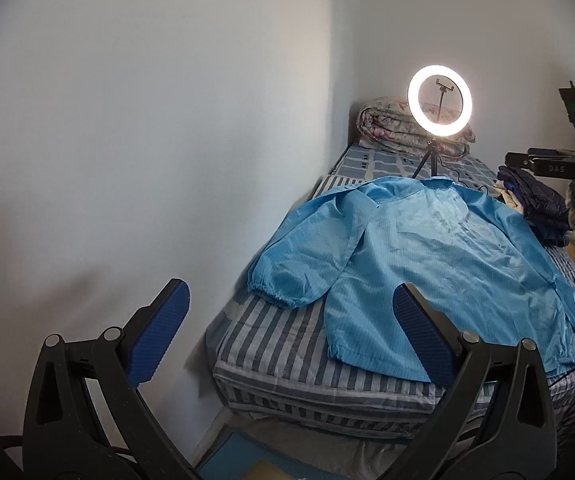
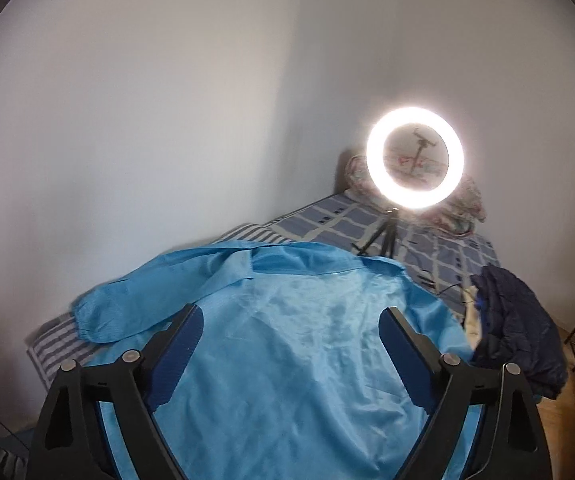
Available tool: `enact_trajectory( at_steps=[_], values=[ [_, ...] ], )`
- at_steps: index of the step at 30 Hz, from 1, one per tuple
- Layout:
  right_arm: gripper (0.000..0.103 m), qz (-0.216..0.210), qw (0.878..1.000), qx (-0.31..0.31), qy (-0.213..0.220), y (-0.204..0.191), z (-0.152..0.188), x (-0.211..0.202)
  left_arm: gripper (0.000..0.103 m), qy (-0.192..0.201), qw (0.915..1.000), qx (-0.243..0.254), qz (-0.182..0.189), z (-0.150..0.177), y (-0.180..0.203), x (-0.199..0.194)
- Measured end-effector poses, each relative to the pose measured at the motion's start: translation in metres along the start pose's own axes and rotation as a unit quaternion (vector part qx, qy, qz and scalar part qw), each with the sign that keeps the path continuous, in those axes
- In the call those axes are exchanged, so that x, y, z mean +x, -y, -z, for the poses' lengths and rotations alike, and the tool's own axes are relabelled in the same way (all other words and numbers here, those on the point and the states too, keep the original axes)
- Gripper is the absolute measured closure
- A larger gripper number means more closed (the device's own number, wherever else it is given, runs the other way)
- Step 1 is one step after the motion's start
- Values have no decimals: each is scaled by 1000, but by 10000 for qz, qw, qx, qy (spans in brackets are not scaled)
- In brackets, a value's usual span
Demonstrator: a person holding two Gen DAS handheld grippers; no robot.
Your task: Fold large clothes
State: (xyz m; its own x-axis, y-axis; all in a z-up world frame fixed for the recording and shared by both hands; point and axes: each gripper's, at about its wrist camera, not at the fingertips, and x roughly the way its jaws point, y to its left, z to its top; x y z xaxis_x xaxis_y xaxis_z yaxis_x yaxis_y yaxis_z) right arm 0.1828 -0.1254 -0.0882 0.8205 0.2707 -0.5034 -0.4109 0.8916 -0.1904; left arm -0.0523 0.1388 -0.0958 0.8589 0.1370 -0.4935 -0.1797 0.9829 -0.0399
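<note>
We hold our left gripper (image 1: 291, 332) tipped down past the near end of the bed (image 1: 287, 344), its fingers (image 1: 159, 332) spread wide with nothing between them. The blue coat (image 1: 427, 248) lies flat on the bed, up toward one o'clock from it. Our right gripper (image 2: 289, 356) tips down over the coat, fingers (image 2: 403, 356) spread wide and empty.

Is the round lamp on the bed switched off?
No, the ring lamp glows bright white on its little tripod at the far end of the bed, behind the blue coat.
</note>
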Motion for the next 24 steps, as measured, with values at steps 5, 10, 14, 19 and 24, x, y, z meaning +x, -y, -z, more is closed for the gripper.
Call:
enact_trajectory(
  at_steps=[5,10,14,19,24],
  values=[
    [27,-1047,9930,-64,-543,-58,-2,45,11,-327,9994,-61,-9,17,-11,7],
    [44,-1868,9733,251,-1313,-110,11,101,17,-490,9987,-128,36,25,-19,15],
    [54,-2179,9539,817,-1897,-133,27,147,25,-600,9979,-238,70,29,-26,21],
    [62,-2497,9217,1646,-2470,-144,50,197,30,-768,9966,-286,131,34,-33,33],
    [62,-2503,9053,1993,-2795,-156,62,234,30,-914,9944,-473,235,36,-38,43]
  ],
)
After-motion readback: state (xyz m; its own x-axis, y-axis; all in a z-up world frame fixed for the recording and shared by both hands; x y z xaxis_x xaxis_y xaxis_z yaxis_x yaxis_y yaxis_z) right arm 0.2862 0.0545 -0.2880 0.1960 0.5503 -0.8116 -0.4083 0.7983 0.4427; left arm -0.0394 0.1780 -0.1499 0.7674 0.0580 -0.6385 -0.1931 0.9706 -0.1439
